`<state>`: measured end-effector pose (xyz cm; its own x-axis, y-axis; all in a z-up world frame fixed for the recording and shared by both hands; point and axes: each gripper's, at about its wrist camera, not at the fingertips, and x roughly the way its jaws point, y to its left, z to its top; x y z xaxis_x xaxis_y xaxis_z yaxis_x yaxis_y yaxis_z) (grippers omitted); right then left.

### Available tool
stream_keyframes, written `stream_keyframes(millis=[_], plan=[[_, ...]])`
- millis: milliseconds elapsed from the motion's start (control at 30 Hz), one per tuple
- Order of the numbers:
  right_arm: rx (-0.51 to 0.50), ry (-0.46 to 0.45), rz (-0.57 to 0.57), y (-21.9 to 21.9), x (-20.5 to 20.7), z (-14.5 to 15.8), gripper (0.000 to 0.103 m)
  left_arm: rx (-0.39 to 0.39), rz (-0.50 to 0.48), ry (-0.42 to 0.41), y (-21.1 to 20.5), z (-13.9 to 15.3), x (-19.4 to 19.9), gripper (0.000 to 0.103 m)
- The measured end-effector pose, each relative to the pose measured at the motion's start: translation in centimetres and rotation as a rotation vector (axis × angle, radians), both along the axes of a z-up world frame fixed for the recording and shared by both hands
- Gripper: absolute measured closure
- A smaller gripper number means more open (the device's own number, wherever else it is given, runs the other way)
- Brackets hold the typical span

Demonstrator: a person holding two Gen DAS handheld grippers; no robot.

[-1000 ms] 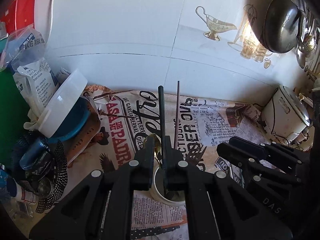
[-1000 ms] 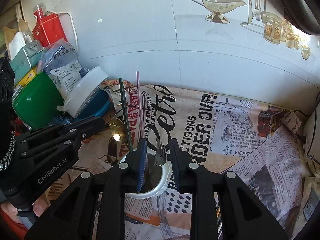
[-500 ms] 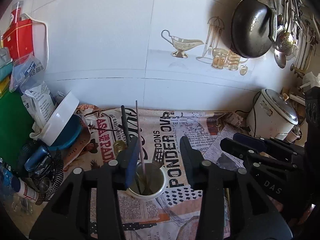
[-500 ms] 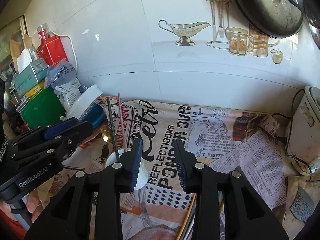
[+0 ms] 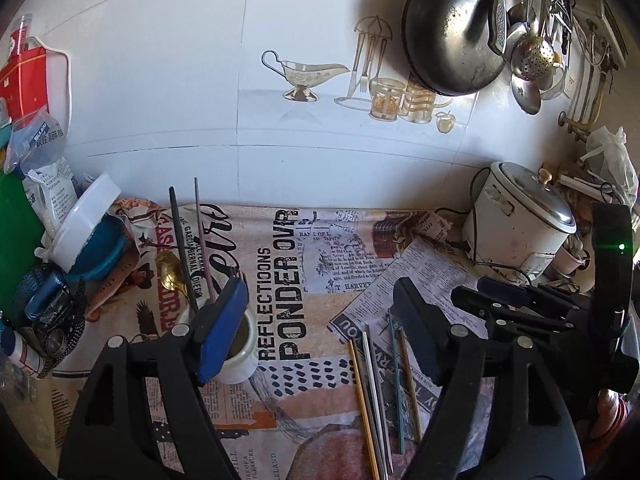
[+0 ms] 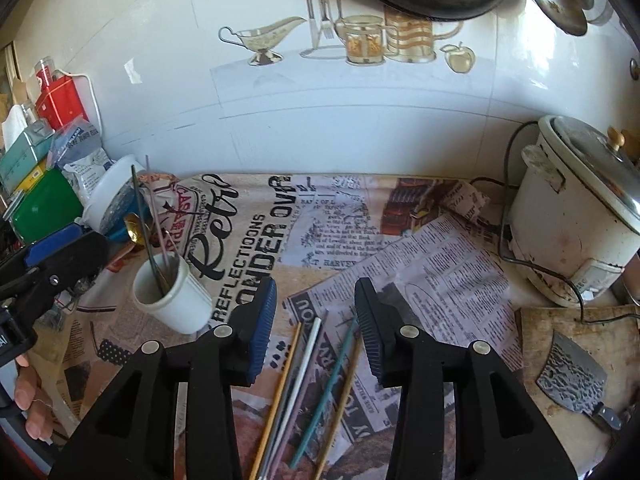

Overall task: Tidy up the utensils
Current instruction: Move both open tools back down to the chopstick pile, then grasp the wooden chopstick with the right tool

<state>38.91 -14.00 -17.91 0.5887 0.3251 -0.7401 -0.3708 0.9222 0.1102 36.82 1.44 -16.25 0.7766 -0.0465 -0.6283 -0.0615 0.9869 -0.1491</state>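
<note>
Nearest you, loose chopsticks [image 6: 304,372] lie on the newspaper-covered counter [image 6: 440,272], your right gripper [image 6: 316,320] over them, jaws just widened, empty. Your left gripper [image 5: 320,320] gapes empty beside the cup [image 6: 172,300] farther left, holding the stowed utensils.

White tiled wall [image 5: 160,100] bearing a printed tableware decal [image 5: 360,84]; dark wok [image 5: 452,32] and ladles [image 5: 528,60] hanging at upper right; sunlight falling across the surface [image 6: 580,344], which is lying under newsprint-patterned covering [image 5: 320,248].
</note>
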Motion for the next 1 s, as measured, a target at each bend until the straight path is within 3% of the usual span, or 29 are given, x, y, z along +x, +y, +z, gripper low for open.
stream_keyframes(millis=[333,400,633,867,1000], plan=[[-0.054,0.177,-0.056,-3.5,1.0,-7.5,0.066,0.022,-0.053,0.068,-3.5,-4.9,0.7,0.022],[-0.055,0.218,-0.057,-3.7,1.2,-9.2,0.066,0.013,-0.053,0.078,-3.8,-5.7,0.8,0.016],[-0.026,0.335,-0.036,-3.1,1.6,-13.6,0.066,0.031,-0.044,0.125,-4.5,-7.9,1.6,0.012],[-0.054,0.36,-0.001,-1.5,2.3,-15.2,0.084,-0.007,-0.035,0.188,-3.9,-10.5,2.4,0.012],[-0.081,0.356,-0.003,-1.2,2.6,-15.6,0.09,0.051,0.016,0.169,-3.9,-11.4,2.6,0.012]])
